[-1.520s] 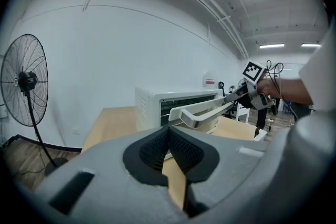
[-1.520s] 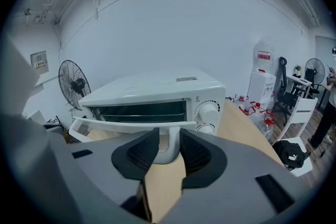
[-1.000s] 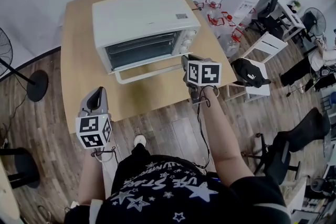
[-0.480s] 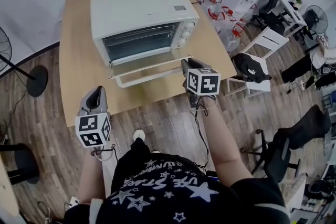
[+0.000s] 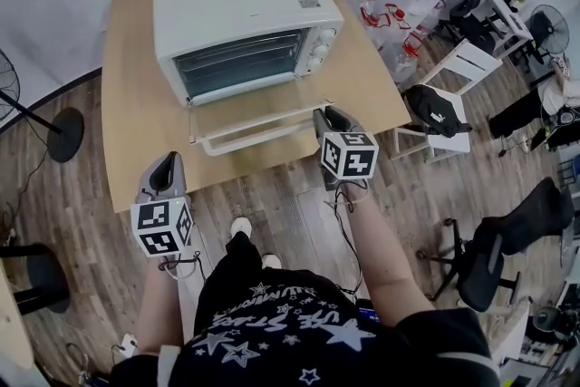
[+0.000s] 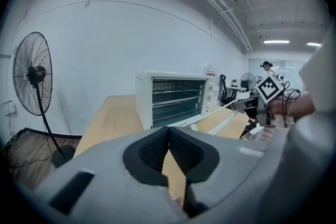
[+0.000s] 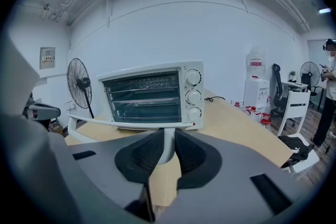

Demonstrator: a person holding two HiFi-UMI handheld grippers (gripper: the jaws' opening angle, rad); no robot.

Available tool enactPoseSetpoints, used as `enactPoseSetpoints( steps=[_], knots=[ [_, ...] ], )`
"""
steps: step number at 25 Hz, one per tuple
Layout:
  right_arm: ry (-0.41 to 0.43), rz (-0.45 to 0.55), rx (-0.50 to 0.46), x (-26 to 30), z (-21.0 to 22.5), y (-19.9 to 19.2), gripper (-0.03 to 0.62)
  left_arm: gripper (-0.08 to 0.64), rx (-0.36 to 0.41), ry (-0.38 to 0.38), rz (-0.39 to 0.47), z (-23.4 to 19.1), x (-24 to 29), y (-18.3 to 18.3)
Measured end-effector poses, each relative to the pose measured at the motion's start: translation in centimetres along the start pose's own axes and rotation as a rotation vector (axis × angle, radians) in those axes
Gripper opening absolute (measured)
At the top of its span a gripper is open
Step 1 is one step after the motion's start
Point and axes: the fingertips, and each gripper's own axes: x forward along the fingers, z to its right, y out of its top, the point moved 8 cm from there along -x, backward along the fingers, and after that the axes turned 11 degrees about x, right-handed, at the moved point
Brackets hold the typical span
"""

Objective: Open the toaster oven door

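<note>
**Door nearly flat, right tool on the handle**

We find the toaster oven (image 5: 245,9) standing toward the far edge of the bench (image 5: 136,104). Its door (image 5: 258,111) is swung down toward the near edge and lies close to level, so the racks (image 7: 144,96) inside show. The right tool (image 7: 167,140) is clenched on the right-hand post of the door handle (image 5: 245,140), with the white post pinched between its pads (image 7: 146,157). The left tool (image 6: 169,132) is closed on nothing, its pads touching. It hangs just off the bench's near left corner, well apart from the oven. We judge the opening nearly done. What is left looks like a last bit of swing, if any, then letting go of the handle. From overhead we cannot quite tell whether the door has reached its stop.
</note>
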Motion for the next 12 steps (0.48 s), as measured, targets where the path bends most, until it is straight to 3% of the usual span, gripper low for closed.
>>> enactPoseSetpoints(
  steps=[12],
  knots=[
    [0.01, 0.069, 0.007, -0.7, 1.0, -4.5, 0.067, 0.018, -0.028, -0.01, -0.056, 1.7, -0.1, -3.1]
  ],
)
